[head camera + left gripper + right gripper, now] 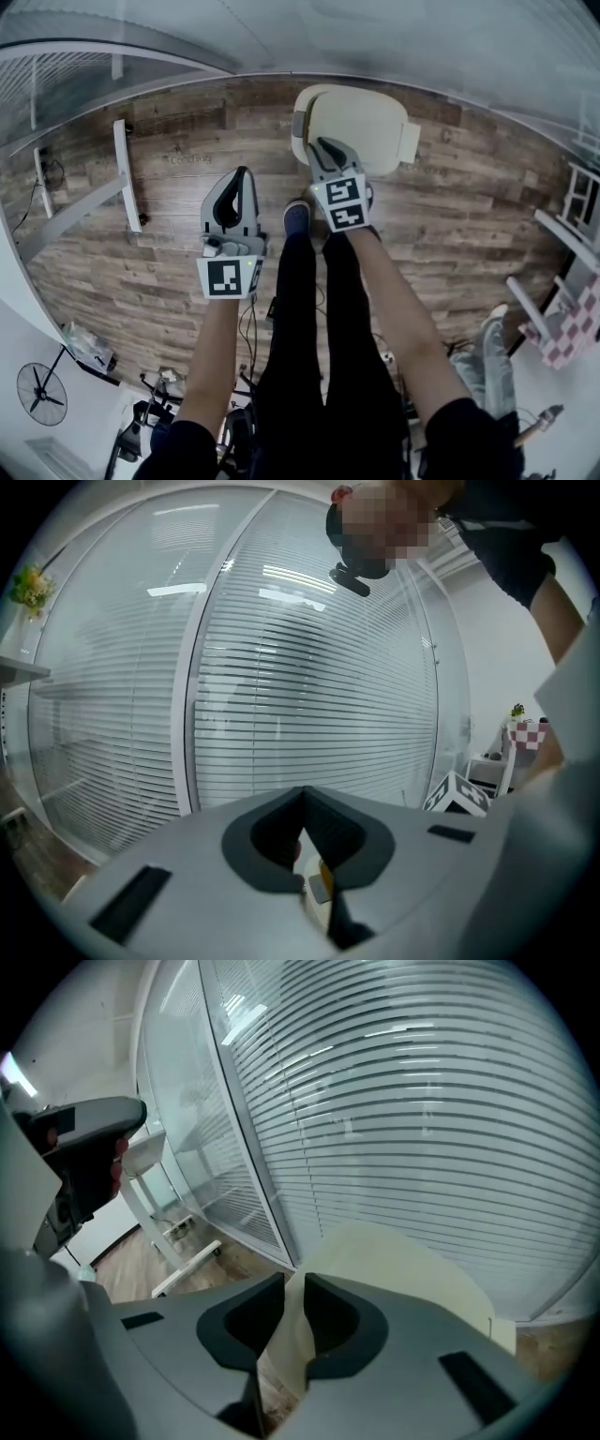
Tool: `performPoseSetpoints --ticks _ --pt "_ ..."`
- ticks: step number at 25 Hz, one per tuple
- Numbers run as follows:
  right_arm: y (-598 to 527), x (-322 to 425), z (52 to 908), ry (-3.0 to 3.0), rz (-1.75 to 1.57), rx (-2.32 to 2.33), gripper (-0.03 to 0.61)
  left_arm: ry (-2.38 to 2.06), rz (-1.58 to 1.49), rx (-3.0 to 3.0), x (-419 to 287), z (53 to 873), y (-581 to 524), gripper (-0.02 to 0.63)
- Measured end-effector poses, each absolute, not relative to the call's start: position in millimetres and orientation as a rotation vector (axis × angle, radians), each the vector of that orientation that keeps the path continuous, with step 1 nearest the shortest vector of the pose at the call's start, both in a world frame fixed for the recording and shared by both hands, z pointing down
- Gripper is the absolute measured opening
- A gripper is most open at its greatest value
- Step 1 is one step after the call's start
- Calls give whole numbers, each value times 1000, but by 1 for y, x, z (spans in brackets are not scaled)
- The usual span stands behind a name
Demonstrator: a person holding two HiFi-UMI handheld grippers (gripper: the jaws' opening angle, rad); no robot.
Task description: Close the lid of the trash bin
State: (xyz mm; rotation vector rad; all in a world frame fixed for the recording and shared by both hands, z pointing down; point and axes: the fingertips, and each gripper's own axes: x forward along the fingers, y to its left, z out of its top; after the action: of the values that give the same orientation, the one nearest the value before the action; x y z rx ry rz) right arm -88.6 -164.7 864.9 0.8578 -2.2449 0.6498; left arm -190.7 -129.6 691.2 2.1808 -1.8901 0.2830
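My right gripper [292, 1288] is the nearer one, its jaws closing with the left edge of the upright cream lid [394, 1269] between them, while my left gripper [302, 799] hangs aside, closed and empty.

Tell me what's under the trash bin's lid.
Only a sliver of the bin shows at the left edge. The cream lid covers the inside, so any contents are hidden.

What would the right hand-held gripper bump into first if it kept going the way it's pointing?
The cream trash bin lid. Its edge seems to sit between the closing jaws of the right hand-held gripper, so there is hardly any way left to go.
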Motion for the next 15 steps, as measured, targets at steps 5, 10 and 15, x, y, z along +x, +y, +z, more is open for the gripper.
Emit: performPoseSetpoints --ticks 5,10,15 --pt "-166 -94 889 -2194 604 830 46 -1878 301 2175 -195 702 -128 6" --pt "-164 -98 907 -2158 589 807 46 -1864 303 2183 -197 709 -126 6" --pt "-162 -100 925 -2139 580 790 45 -1865 269 2188 -198 709 -128 6"
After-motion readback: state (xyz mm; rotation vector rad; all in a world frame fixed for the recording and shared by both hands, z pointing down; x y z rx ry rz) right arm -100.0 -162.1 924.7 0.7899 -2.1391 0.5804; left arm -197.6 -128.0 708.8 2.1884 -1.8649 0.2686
